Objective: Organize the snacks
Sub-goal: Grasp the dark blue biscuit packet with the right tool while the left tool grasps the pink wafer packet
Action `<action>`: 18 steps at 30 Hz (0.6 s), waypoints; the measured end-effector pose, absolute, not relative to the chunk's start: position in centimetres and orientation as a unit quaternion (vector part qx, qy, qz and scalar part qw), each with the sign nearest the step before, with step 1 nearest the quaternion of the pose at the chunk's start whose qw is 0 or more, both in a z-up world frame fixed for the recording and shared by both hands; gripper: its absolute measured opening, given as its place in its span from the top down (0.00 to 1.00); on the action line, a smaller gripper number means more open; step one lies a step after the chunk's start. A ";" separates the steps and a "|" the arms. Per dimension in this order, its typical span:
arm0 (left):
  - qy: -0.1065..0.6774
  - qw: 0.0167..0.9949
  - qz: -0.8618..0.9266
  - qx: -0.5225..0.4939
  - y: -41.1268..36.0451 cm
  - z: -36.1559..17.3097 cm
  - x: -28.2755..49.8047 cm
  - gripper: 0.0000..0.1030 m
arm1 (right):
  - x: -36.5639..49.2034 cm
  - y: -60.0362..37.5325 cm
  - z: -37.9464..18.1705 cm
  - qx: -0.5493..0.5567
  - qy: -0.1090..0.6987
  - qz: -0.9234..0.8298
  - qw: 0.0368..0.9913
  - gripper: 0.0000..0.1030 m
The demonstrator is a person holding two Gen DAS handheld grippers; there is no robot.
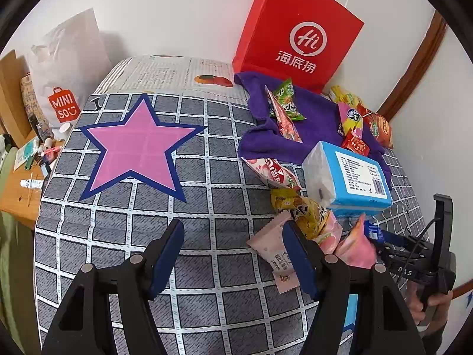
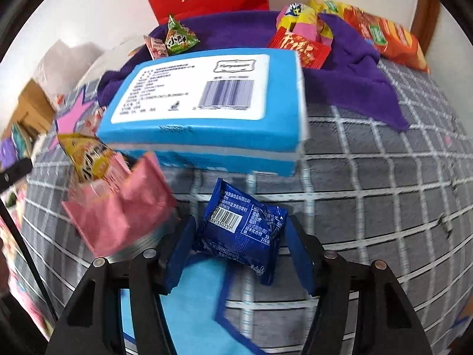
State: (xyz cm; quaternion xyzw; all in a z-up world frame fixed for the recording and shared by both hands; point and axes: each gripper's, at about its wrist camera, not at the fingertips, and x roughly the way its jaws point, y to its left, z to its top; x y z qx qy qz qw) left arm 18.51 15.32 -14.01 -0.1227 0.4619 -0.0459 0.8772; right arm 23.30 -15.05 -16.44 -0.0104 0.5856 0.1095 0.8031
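Note:
My left gripper (image 1: 233,236) is open and empty above the grey checked cloth (image 1: 142,236), just left of a pale pink snack packet (image 1: 276,254) and a yellow packet (image 1: 304,210). My right gripper (image 2: 241,233) has its jaws around a dark blue snack packet (image 2: 242,230), which sits between the fingers; it shows in the left wrist view (image 1: 373,230) at the right. A pink packet (image 2: 121,207) lies left of it. More snacks lie on a purple towel (image 1: 313,112), among them a green packet (image 1: 285,97) and an orange bag (image 1: 381,127).
A blue tissue pack (image 1: 351,177) lies mid-pile, close ahead of the right gripper (image 2: 207,103). A red paper bag (image 1: 298,32) stands at the wall. A pink star (image 1: 139,148) marks the cloth's left part. A white Miniso bag (image 1: 65,74) and clutter sit at the left.

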 end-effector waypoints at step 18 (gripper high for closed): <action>0.474 0.869 -0.068 -0.126 13.3 -14.8 18.4 0.35 | 22.1 -16.6 -17.0 -0.038 0.555 0.071 0.828 0.43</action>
